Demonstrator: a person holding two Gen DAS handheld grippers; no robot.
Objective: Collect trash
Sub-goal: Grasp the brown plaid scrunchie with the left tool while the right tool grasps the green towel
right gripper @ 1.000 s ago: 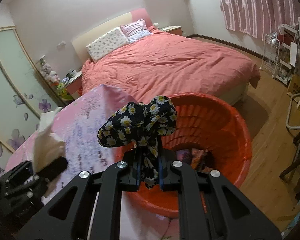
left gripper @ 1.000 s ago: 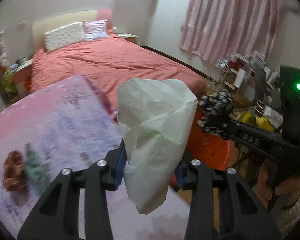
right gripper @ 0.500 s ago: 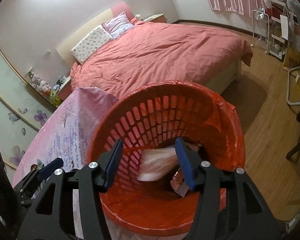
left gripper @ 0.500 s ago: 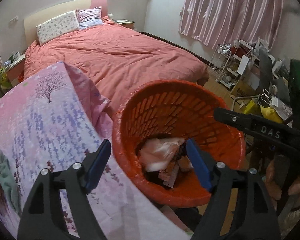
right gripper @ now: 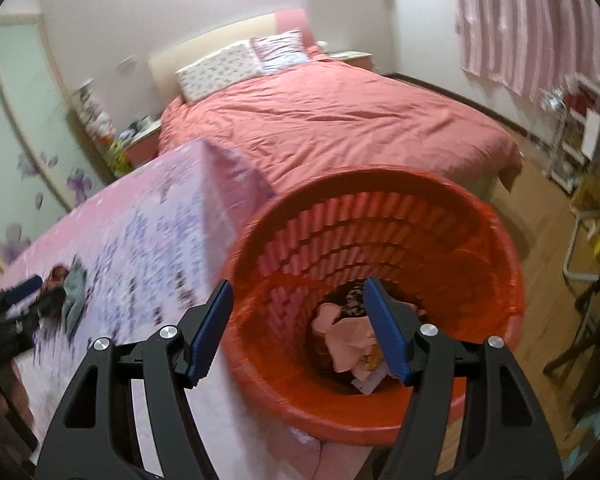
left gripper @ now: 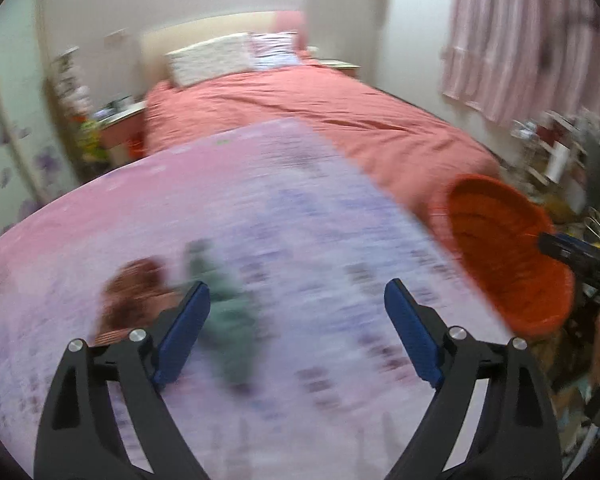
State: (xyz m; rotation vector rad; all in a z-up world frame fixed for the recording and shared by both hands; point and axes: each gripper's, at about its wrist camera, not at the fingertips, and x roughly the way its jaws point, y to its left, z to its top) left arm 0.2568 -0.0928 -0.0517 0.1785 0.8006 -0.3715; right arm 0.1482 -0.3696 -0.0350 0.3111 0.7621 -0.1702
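My left gripper (left gripper: 296,332) hangs over the pink flowered table cover (left gripper: 300,216), its jaws opening with nothing between them. A crumpled green piece (left gripper: 228,312) and a brown piece (left gripper: 128,296) lie on the cover just by its left finger; the view is blurred. My right gripper (right gripper: 298,328) is above the orange slatted basket (right gripper: 380,224), jaws opening and empty. Inside the basket lie a pale pink wad (right gripper: 344,336) and a dark flowered cloth (right gripper: 354,296). The basket (left gripper: 500,248) shows at the right in the left wrist view. The left gripper (right gripper: 16,300) shows at the far left in the right wrist view.
A bed with a salmon cover (right gripper: 340,120) stands behind the table and basket. Striped pink curtains (right gripper: 532,20) hang at the right, with a cluttered rack (right gripper: 580,132) below them. Wooden floor (right gripper: 540,208) lies right of the basket. A nightstand (left gripper: 120,120) is left of the bed.
Both grippers let go of what they held: the white bag and the flowered cloth dropped into the basket. The left gripper then swung left over the table toward the green and brown pieces.
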